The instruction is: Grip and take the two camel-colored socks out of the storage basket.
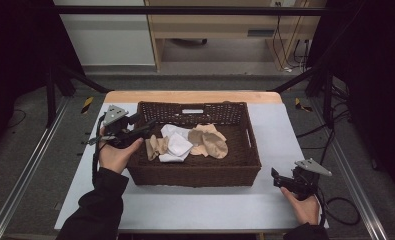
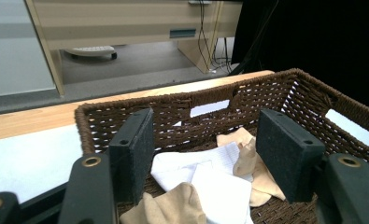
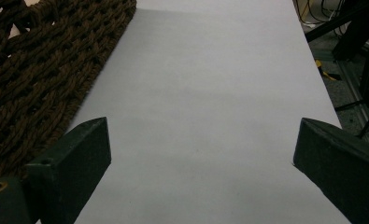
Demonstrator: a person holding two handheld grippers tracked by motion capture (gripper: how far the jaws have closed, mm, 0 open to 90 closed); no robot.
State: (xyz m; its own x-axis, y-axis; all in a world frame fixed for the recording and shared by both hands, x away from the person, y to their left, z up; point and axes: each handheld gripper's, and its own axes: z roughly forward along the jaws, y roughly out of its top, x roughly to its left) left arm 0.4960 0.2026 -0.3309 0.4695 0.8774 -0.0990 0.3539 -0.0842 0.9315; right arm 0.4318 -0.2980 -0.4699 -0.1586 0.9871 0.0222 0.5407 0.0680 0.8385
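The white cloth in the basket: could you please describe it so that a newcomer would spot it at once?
On the white table stands a dark brown woven basket, with the left gripper poised open over its left rim. Among the crumpled pieces in it lies the white cloth, near the middle. It is the only white piece; the beige cloths on either side are tan.

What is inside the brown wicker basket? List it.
Inside the basket lie crumpled white cloths and tan socks, overlapping in a loose pile. The left tongs, open, reach over its left rim. Anything beneath the pile is covered.
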